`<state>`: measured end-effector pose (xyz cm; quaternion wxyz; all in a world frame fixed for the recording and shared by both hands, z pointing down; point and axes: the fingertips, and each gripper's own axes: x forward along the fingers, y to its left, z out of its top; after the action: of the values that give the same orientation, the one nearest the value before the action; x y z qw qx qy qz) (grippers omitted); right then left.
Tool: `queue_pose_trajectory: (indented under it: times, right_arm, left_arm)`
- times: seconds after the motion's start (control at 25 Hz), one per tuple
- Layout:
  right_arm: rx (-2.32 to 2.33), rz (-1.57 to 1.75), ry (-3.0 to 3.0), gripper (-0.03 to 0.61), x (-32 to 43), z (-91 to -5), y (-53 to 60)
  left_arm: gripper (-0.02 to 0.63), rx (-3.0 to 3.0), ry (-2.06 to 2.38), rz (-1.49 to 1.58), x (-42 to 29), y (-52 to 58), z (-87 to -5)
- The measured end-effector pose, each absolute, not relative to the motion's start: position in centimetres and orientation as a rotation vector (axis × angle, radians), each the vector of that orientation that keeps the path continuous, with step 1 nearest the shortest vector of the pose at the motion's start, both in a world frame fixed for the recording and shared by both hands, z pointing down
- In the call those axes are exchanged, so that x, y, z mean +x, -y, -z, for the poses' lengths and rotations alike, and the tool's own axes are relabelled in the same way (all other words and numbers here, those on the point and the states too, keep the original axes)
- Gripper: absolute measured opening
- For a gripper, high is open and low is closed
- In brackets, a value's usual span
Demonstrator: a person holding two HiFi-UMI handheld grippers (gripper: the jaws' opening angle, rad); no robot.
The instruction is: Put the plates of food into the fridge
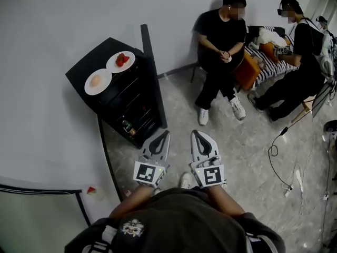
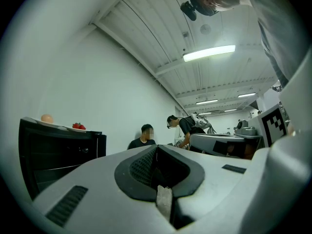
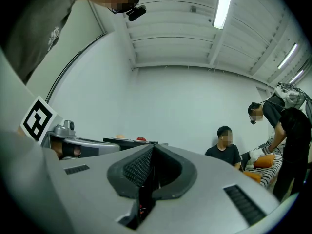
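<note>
A low black fridge [image 1: 126, 107] stands against the wall at the left, its door [image 1: 151, 73] swung open and shelves showing inside. Two white plates sit on its top: one with a pale orange round food [image 1: 97, 81], the other with red strawberries [image 1: 121, 60]. Both plates also show far off in the left gripper view, orange food [image 2: 47, 118] and strawberries [image 2: 78, 126]. My left gripper [image 1: 164, 135] and right gripper [image 1: 196, 134] are held side by side in front of me, apart from the fridge. Both are shut and hold nothing, as seen along the left gripper [image 2: 156, 147] and the right gripper [image 3: 152, 147].
Two people [image 1: 221, 51] sit at the back right beside a striped couch [image 1: 268, 57]. Cables [image 1: 281, 157] trail over the stone floor at the right. A white counter edge [image 1: 42, 186] with a small red piece [image 1: 91, 190] lies at the lower left.
</note>
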<state>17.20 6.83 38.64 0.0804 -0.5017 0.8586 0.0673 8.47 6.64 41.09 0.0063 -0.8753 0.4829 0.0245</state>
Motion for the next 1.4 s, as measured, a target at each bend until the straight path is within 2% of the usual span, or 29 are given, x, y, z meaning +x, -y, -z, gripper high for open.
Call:
queue_pose_trajectory:
  times: [0.44,1.4]
  right_arm:
    - [-1.365,-0.118,-2.673,0.025,17.4,-39.6,-4.4]
    - [-1.122,-0.092,-2.716,0.025,5.3,-38.8,3.0]
  left_arm:
    - [0.023,-2.647,-1.694,-0.064,7.6,-4.6,-41.7]
    - [0.023,-2.532,-1.788,-0.135,-1.7,2.4,-40.9]
